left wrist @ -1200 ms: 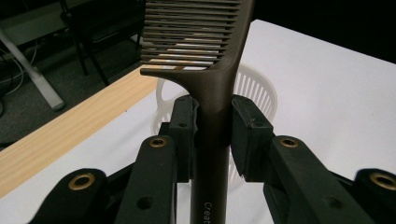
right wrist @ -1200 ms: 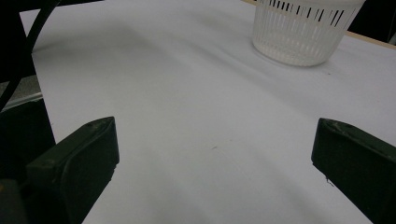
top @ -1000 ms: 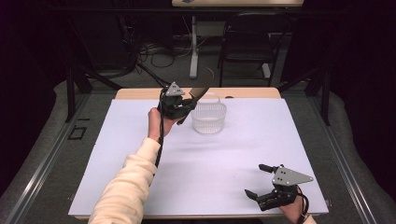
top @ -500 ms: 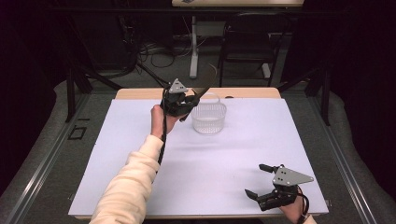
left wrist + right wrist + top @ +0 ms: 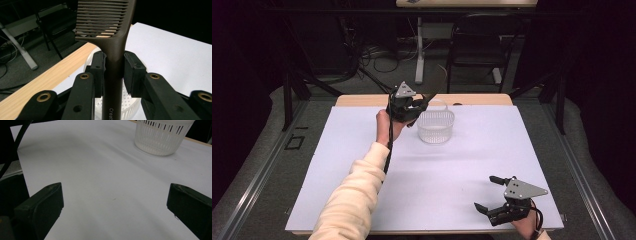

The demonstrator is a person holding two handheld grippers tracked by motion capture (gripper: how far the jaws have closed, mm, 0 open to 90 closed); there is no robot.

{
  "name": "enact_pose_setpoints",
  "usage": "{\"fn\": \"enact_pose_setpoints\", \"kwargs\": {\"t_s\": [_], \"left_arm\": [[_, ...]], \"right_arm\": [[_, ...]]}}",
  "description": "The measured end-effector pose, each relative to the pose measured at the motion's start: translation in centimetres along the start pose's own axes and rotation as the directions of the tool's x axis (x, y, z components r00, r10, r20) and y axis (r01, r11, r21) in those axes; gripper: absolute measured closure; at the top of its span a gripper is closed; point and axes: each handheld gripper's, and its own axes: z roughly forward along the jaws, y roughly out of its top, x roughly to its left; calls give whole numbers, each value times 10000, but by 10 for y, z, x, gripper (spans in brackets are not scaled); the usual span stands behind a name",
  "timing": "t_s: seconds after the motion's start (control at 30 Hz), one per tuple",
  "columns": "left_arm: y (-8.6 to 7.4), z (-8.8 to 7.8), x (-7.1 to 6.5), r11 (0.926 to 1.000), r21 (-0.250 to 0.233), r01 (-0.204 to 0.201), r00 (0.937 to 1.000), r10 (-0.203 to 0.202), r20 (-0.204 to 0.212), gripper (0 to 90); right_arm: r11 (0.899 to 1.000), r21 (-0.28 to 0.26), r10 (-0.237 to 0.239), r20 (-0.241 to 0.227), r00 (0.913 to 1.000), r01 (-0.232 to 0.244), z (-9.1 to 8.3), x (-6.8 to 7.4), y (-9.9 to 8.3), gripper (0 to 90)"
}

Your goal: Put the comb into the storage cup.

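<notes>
Fingers of the left gripper pinch the dark comb by its handle just below the teeth, holding it above the white basket at the bench's far edge. Light, stiff and smooth, it could swivel; the handle is the sound hold. Right gripper rests wide open, empty.

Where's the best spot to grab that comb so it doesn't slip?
The handle, just below the teeth, squeezed from its two flat sides. That is where the left gripper holds the comb now: the handle is narrow and straight there, so the pads sit flat on it, while the teeth are thin and bendy. The basket lies just beside it.
</notes>
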Motion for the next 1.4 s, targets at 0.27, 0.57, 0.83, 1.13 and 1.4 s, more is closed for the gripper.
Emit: {"fn": "enact_pose_setpoints", "kwargs": {"t_s": [0.27,0.57,0.83,1.13,1.4], "left_arm": [[4,2,0,9999,-113,-75,10000,75,3,719],[6,8,-2,9998,-170,-142,9999,142,13,720],[7,13,-3,9993,-343,-174,9998,172,-63,720],[6,17,-1,9976,-671,-149,9997,137,-190,720],[5,22,-1,9961,-837,-287,9993,264,-282,720]], "right_arm": [[10000,14,-46,-4,10000,46,1,0,0,4],[10000,16,8,-18,10000,-8,0,0,0,4],[10000,17,-35,-41,10000,35,0,0,0,4],[10000,3,9,-58,10000,-9,0,0,0,5],[10000,15,11,-63,10000,-11,0,0,0,5]]}}
